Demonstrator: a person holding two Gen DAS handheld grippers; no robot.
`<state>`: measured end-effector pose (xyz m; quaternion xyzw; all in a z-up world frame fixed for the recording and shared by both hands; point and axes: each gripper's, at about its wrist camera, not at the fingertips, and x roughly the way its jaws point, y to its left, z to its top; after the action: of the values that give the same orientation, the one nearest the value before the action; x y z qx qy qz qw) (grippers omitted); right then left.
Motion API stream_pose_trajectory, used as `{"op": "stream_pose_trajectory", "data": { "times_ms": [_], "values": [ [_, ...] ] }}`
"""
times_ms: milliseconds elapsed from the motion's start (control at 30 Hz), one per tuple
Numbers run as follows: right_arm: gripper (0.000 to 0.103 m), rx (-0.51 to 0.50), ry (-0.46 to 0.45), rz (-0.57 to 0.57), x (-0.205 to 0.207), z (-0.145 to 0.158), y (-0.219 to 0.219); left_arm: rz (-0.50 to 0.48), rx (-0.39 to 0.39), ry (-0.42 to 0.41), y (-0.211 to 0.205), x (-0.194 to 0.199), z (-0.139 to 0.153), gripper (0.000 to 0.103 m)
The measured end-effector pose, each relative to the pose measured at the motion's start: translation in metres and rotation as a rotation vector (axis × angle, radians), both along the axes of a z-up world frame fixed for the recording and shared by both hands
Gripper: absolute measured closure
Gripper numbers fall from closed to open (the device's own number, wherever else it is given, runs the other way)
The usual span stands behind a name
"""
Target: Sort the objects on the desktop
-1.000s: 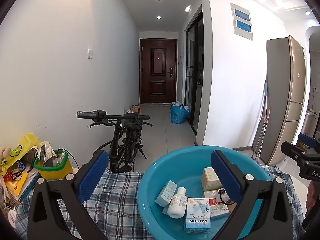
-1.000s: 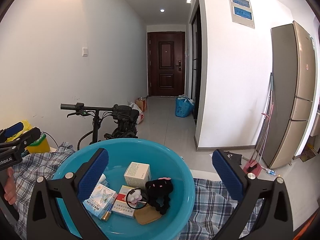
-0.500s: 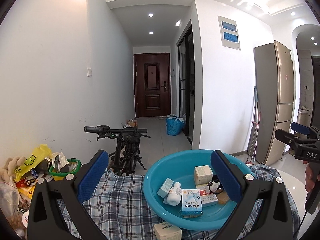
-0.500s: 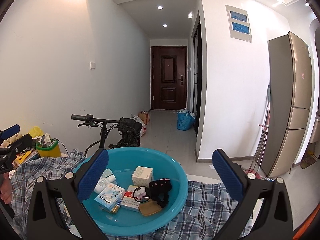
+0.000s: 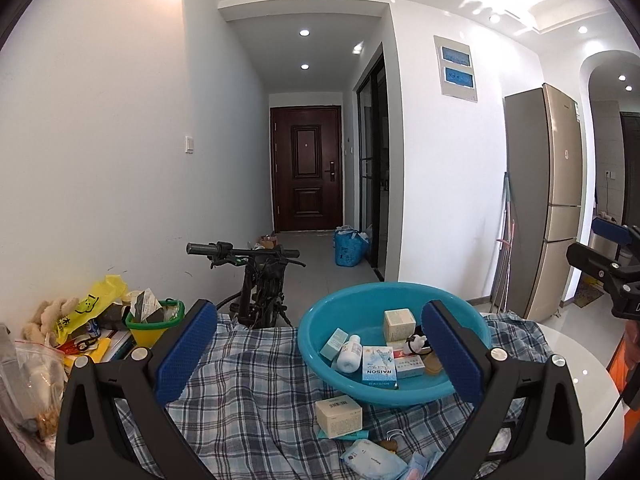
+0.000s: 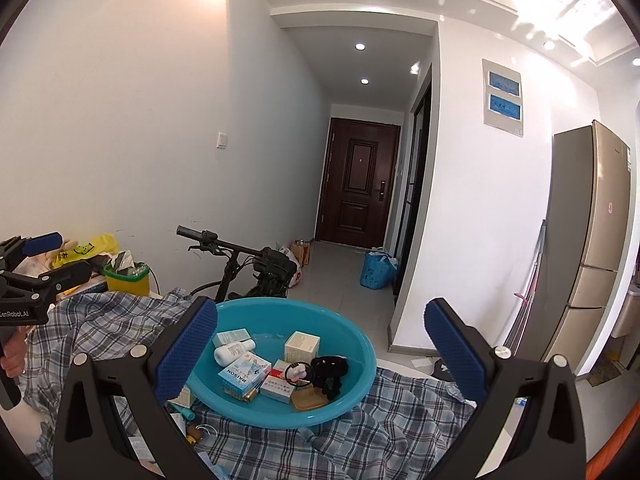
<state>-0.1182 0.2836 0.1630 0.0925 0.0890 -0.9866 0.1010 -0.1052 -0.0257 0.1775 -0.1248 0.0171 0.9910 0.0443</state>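
Blue basin (image 5: 320, 336) sits on the plaid cloth (image 5: 248, 392) over the worktop, already holding boxes and a bottle. Both my left hand-held gripper (image 5: 320, 354) and right hand-held gripper (image 6: 320, 354) hang wide open and empty. I'd say I'm between picks; next up looks like the loose cream box (image 5: 339, 415) just in front of the basin, which needs a drop down and a squeeze.

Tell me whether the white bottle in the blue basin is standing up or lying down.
Lying down. The white bottle rests on its side in the blue basin, between a teal box and the RAISON box.
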Motion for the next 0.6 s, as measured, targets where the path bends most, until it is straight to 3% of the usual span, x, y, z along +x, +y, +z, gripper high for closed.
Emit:
{"op": "stream_pose_trajectory", "data": {
  "times_ms": [233,467,600],
  "values": [
    [0.0,-0.022,-0.052,0.001,0.031,-0.014,0.003,-0.041,-0.022,-0.028,0.009,0.033,-0.029,0.0],
    [0.0,-0.114,-0.141,-0.042,0.032,-0.038,0.019,-0.074,-0.002,-0.136,0.02,0.025,-0.058,0.0],
    [0.0,-0.144,-0.106,-0.106,0.028,-0.052,0.031,-0.028,-0.009,-0.063,0.018,0.026,-0.067,0.0]
  ]
}}
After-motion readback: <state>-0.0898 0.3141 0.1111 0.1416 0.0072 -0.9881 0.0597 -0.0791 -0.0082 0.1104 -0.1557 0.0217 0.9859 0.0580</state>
